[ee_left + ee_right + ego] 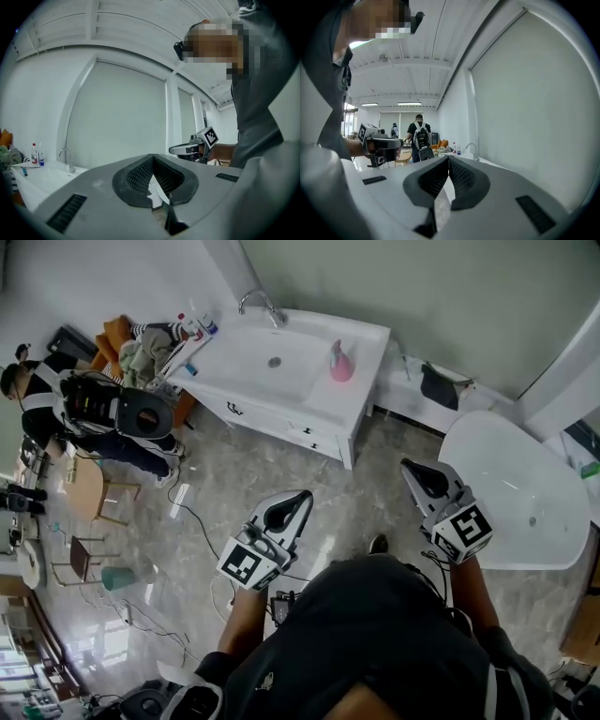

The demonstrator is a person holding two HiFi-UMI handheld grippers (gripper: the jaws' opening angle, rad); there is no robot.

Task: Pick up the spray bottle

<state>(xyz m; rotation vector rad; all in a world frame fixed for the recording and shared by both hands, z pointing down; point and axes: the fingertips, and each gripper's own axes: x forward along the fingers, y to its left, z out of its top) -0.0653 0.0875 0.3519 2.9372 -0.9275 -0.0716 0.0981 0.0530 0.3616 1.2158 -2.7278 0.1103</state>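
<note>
While the person (375,643) is facing the white desk (370,338), spray bottle (341,363): is standing upright on it, right of the basin (272,362)
Left tongs (302,495): are pressing together, gripping nothing, hovering over the floor (244,474)
Right tongs (410,465): are pressing together, empty, well apart from the bottle

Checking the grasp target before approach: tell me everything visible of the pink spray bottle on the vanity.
The spray bottle is small and pink, plastic by its look. Its rounded body narrows to a paler spray head, and finer detail is too small to make out. It stands upright on the white vanity top, to the right of the basin and near the counter's right end. Nothing but the counter touches it.
</note>
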